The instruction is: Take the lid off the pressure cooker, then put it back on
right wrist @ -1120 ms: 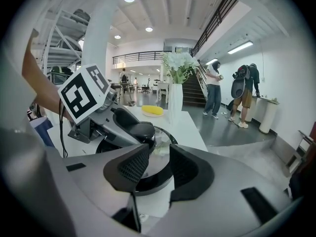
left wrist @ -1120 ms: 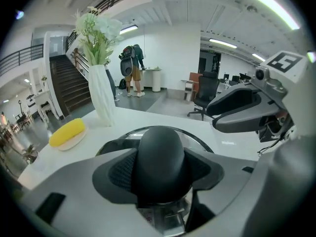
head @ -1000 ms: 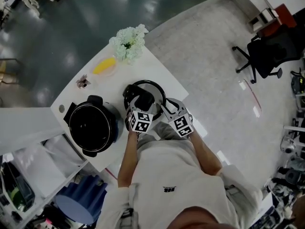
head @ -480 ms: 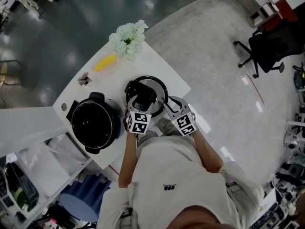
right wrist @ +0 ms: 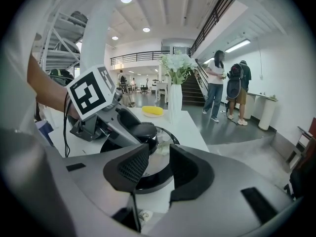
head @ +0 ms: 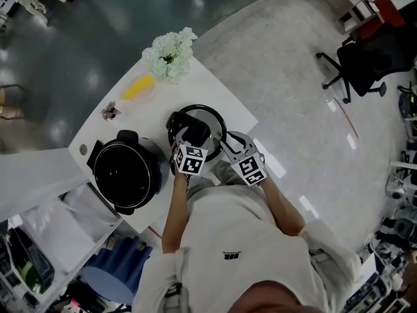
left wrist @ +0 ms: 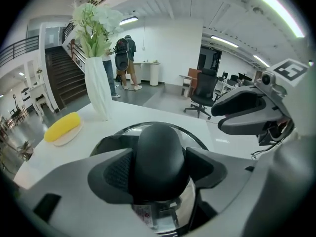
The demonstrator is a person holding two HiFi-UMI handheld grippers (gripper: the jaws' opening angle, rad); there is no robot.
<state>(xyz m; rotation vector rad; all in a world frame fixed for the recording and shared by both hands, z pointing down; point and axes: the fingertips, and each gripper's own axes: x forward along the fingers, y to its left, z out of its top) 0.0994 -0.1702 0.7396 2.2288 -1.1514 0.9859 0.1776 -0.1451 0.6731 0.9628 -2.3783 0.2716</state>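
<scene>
The pressure cooker's open black pot point(head: 124, 175) stands on the white table point(head: 225, 100), left of its lid. The lid point(head: 210, 117) lies flat on the table, knob up. My left gripper point(head: 192, 137) reaches down over the black knob point(left wrist: 159, 159). Its jaws are opening, and the knob sits between the pads with a slit showing on the right side. My right gripper point(head: 228, 145) hovers at the lid's near right rim, open, with nothing between its fingers; the lid point(right wrist: 163, 137) shows through the gap.
A white vase of flowers point(head: 169, 54) and a yellow thing on a small plate point(head: 140, 88) stand at the table's far side. A small dark object point(head: 109, 111) lies near the pot. Shelves with bags are at the lower left, an office chair point(head: 361, 67) far right.
The lid stays flat on the table beside the pot. My left gripper has shifted slightly over the knob. The right gripper has kept its place.
</scene>
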